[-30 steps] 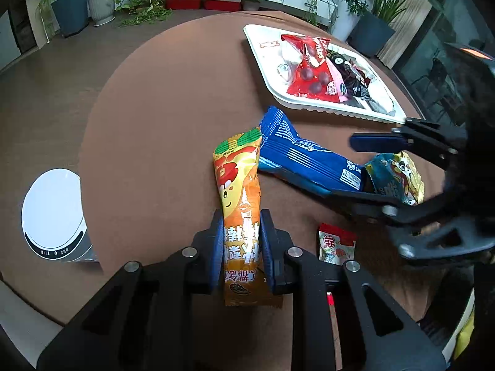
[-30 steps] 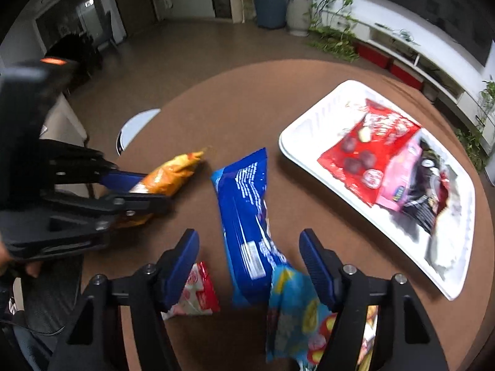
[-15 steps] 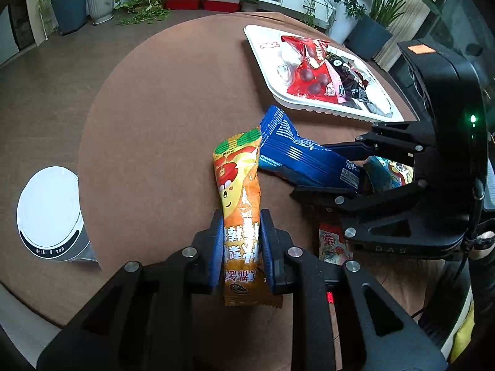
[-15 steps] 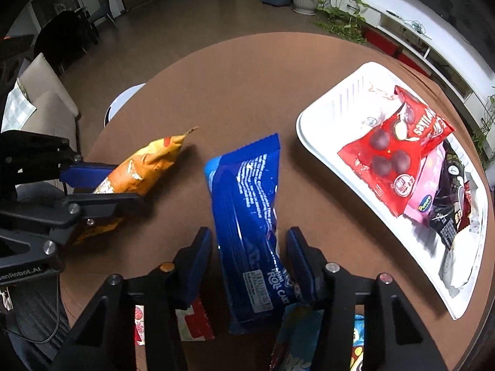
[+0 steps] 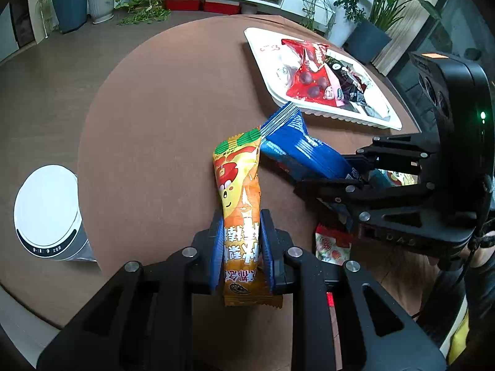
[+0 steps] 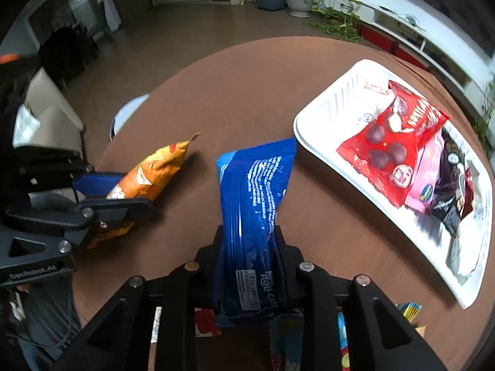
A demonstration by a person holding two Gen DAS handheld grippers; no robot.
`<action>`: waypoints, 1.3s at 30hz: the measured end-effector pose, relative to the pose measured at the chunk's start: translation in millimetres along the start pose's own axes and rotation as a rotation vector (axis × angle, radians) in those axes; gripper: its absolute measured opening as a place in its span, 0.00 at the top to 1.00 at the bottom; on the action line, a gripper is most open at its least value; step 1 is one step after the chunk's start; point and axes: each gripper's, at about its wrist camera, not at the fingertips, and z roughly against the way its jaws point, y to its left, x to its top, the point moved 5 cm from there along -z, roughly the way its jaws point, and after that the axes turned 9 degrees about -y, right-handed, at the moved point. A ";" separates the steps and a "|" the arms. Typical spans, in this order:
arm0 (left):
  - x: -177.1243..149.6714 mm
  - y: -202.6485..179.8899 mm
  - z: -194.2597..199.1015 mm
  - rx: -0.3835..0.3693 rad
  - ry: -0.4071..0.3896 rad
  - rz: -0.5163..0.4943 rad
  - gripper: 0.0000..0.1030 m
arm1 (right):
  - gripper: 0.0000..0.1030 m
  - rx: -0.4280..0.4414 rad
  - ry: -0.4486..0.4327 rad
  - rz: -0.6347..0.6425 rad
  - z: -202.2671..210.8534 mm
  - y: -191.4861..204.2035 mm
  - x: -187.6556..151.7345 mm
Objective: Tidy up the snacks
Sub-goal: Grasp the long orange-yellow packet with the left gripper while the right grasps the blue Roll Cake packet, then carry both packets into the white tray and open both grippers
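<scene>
My left gripper [image 5: 242, 247] is shut on an orange snack packet [image 5: 239, 191], which also shows in the right wrist view [image 6: 151, 176]. My right gripper [image 6: 249, 247] is shut on a blue roll-cake packet [image 6: 256, 204], seen from the side in the left wrist view [image 5: 303, 154]. A white tray [image 6: 328, 114] on the round brown table holds a red chocolate bag [image 6: 393, 142], a pink packet [image 6: 428, 173] and a dark packet [image 6: 451, 191]. The tray shows at the far right in the left wrist view [image 5: 263, 46].
A small red-and-white packet [image 5: 332, 244] lies on the table [image 5: 161, 117] between the grippers. A colourful blue-yellow packet [image 6: 343, 340] lies under my right gripper. A white round bin [image 5: 46, 210] stands on the floor left of the table. Potted plants stand behind.
My right gripper moved forward over the blue packet and closed on it. My left gripper kept its hold on the orange packet.
</scene>
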 end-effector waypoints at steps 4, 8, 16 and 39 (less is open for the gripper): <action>1.2 2.1 4.6 -0.014 -0.014 0.013 0.81 | 0.72 0.045 -0.063 -0.093 11.0 -6.5 2.9; 3.0 2.3 9.2 -0.031 -0.028 0.021 0.81 | 0.72 0.112 -0.129 -0.192 24.6 -14.0 4.4; 9.0 -6.8 16.0 -0.087 -0.052 0.039 0.81 | 0.72 0.227 -0.254 -0.391 66.6 -36.7 -12.5; 150.3 -42.9 36.7 -0.202 -0.216 -0.011 0.81 | 0.72 -0.115 -0.626 -0.786 235.2 -236.7 -50.1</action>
